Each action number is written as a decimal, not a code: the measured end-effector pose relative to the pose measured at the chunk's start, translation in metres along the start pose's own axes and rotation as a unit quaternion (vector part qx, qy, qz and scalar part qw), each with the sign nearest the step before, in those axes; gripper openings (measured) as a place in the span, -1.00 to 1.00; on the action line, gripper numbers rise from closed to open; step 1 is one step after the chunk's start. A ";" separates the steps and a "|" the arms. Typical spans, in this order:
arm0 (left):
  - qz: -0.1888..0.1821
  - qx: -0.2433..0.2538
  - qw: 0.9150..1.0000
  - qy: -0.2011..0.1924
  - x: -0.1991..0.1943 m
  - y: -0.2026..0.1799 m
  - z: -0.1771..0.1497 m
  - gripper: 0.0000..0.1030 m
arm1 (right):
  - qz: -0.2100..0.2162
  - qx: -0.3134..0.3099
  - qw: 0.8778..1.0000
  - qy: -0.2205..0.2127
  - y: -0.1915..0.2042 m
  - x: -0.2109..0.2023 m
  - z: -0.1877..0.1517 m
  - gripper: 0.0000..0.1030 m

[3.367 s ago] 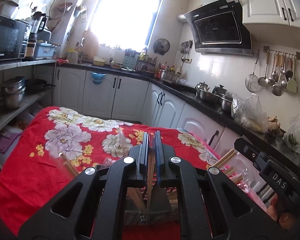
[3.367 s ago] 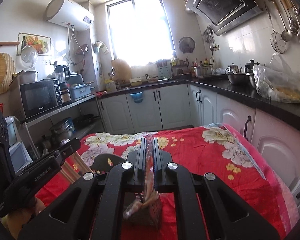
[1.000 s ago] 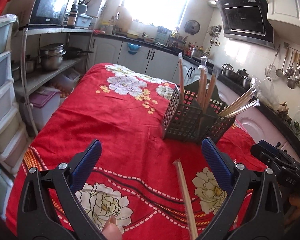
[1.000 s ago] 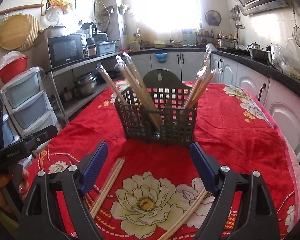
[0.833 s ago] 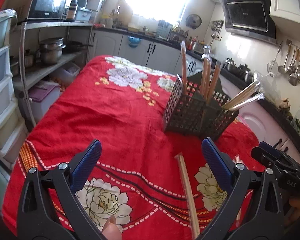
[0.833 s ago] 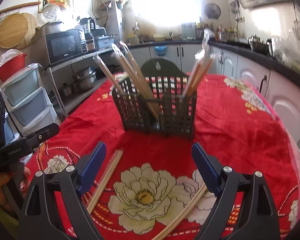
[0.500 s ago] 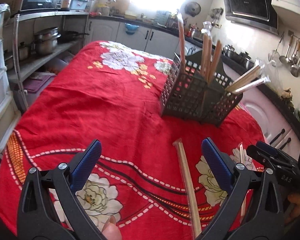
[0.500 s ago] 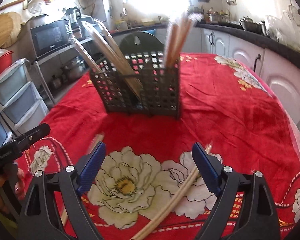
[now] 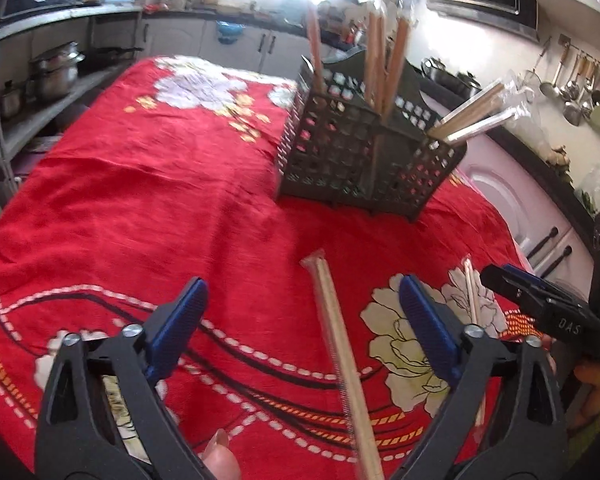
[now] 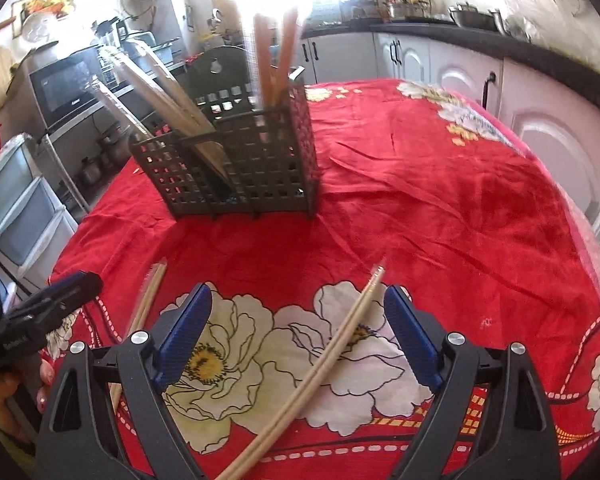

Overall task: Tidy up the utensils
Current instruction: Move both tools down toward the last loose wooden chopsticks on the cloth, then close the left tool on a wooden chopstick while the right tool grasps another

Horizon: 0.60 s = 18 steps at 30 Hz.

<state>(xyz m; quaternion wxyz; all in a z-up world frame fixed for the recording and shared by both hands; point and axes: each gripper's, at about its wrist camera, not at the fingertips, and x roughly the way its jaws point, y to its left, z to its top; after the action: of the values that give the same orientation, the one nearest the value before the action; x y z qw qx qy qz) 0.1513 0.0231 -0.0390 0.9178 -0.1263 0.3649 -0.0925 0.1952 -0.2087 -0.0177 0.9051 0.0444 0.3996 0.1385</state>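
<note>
- Left wrist view: the left gripper (image 9: 302, 304) was angled down over the red cloth (image 9: 148, 184), jaws wide though just narrowed slightly, a wrapped chopstick pair (image 9: 342, 360) lying between them unheld; the utensil basket (image 9: 364, 160) stood beyond.
- Right wrist view: the right gripper (image 10: 298, 320) was tilted down, jaws wide, a bare chopstick pair (image 10: 320, 364) lying between them ungripped.

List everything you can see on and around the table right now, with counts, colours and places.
Utensil caddy: one, dark grey mesh, far centre of table.
Wrapped chopstick pairs in caddy: several, tan, standing or leaning; exact count unclear.
Loose chopstick pairs: two, pale wood, lying on the cloth, one between the left claw's fingers, one between the right's.
Tablecloth: one, red with white flowers.
Microwave: one, black, shelf at left.
Left claw: open, blue pads.
Right claw: open, blue pads.
</note>
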 end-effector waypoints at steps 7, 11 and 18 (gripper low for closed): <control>-0.033 -0.003 0.997 0.064 0.032 -0.009 0.001 0.30 | 0.019 0.047 0.998 0.043 -0.027 0.016 0.003 0.64; -0.038 -0.003 0.995 0.087 0.046 -0.013 0.005 0.30 | 0.011 0.063 0.996 0.062 -0.039 0.029 0.008 0.55; -0.025 0.015 0.993 0.112 0.062 -0.018 0.018 0.10 | 0.029 0.090 0.992 0.082 -0.051 0.053 0.020 0.32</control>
<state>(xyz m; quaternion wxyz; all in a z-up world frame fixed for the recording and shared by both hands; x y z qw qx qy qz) 0.2071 -0.0071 -0.0617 0.8702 -0.1100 0.4609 -0.1348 0.2545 -0.2415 -0.0514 0.8574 0.1256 0.4815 0.1313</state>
